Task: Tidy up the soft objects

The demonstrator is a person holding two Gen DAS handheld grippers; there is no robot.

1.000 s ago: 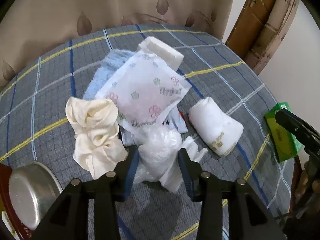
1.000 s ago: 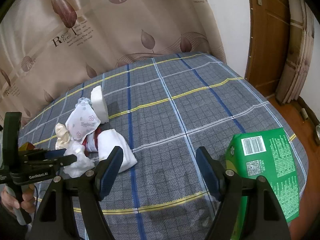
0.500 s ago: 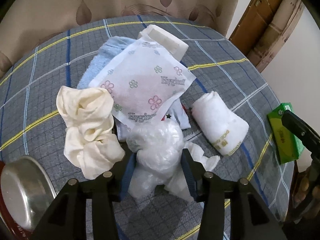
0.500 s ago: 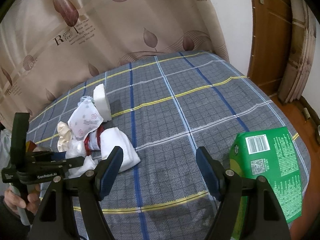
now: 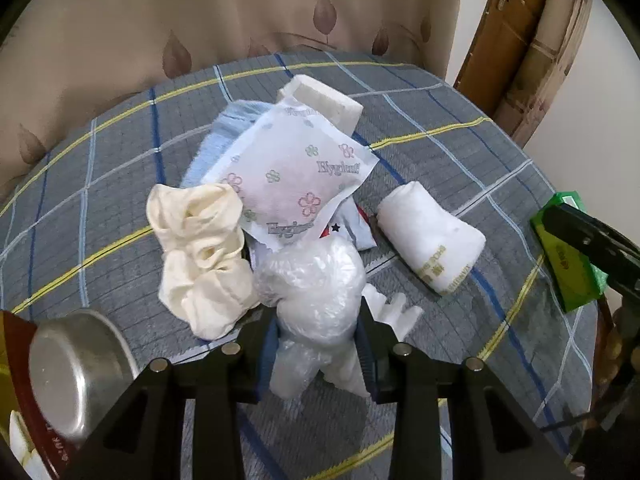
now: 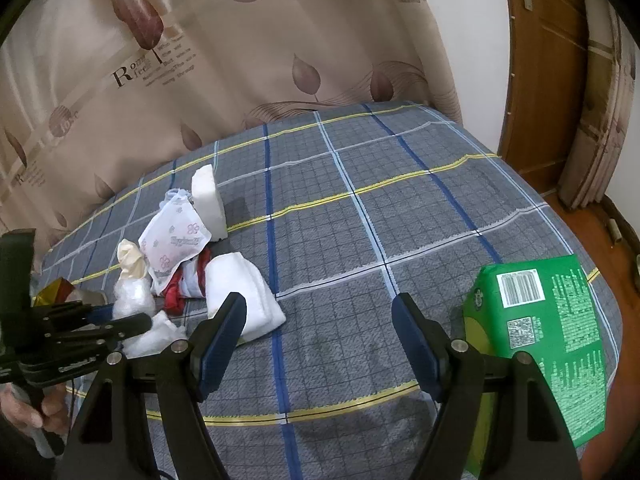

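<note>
A crumpled clear plastic bag [image 5: 312, 280] sits at the near end of a pile of soft things on the grey plaid sheet [image 5: 100, 184]. My left gripper [image 5: 318, 336] has the bag between its blue pads; the jaws are closing and both pads press into it. In the pile lie a cream cloth [image 5: 200, 248], a flower-printed white packet [image 5: 296, 176], a rolled white towel [image 5: 432, 244], a white sponge block [image 5: 324, 100] and a light blue cloth [image 5: 224, 136]. My right gripper [image 6: 320, 332] hovers open over bare sheet, nothing between its fingers, right of the bag [image 6: 132, 296].
A green box [image 6: 552, 344] lies at the sheet's right edge beside my right gripper. A steel bowl [image 5: 76, 360] sits at the near left on something red and gold. A leaf-print curtain [image 6: 240, 60] hangs behind; a wooden door [image 6: 548, 60] stands at the far right.
My left jaws have narrowed onto the plastic bag, which now fills the gap between the pads and bulges above them. The right gripper has stayed where it was.
</note>
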